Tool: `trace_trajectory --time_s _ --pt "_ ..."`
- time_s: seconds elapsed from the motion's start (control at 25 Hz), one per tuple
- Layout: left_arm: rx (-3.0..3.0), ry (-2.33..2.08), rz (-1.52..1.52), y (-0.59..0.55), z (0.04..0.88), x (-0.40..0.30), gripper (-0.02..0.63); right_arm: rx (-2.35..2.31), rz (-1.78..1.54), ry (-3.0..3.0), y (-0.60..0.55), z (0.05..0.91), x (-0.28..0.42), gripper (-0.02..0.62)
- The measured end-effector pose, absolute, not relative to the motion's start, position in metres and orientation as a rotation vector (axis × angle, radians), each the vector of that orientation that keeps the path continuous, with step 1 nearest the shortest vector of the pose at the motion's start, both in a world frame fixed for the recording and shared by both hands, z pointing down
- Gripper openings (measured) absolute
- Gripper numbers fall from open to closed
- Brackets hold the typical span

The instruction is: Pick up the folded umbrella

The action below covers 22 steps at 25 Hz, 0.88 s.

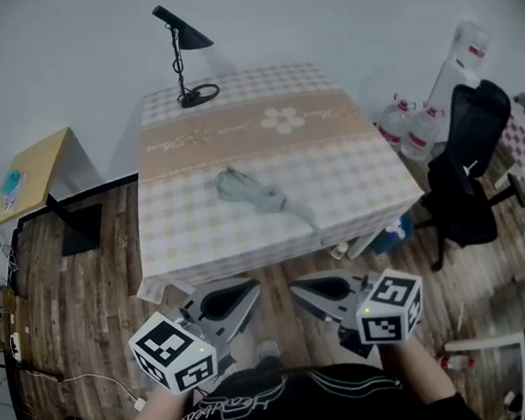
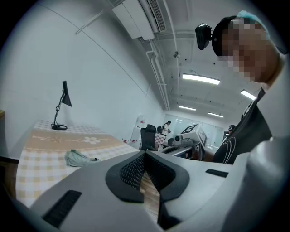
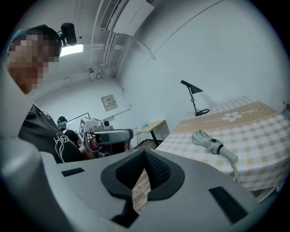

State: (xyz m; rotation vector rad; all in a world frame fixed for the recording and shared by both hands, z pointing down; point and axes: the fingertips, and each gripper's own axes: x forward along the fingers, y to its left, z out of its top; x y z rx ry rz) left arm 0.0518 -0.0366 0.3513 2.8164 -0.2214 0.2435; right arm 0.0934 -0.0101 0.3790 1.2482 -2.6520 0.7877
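The folded umbrella (image 1: 259, 195), pale grey-green with a light handle and a strap trailing toward the front right, lies on the checked tablecloth (image 1: 191, 230) near the table's middle. It also shows in the left gripper view as the umbrella (image 2: 76, 157) and in the right gripper view as the umbrella (image 3: 212, 144). My left gripper (image 1: 250, 295) and right gripper (image 1: 300, 293) hover side by side over the wooden floor, short of the table's front edge. Both are well apart from the umbrella. On each, the jaws meet at the tips, with nothing between them.
A black desk lamp (image 1: 183, 53) stands at the table's far edge. A black office chair (image 1: 469, 171) and several water bottles (image 1: 412, 130) sit to the right of the table. A small wooden table (image 1: 30, 173) stands to the left, with cables (image 1: 76, 379) on the floor.
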Motion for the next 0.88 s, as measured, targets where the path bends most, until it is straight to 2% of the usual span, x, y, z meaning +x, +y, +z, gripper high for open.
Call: trace_trajectory --time_s 0.24,0.88 --pt "2.780 -0.209 0.175 -0.106 0.355 0.045 -0.002 1.253 0.780 -2.601 -0.080 0.386 0.096 0.011" --pt "2.712 -0.351 0.142 -0.191 0.365 0.060 -0.002 1.147 0.771 -2.513 -0.176 0.410 0.129 0.012"
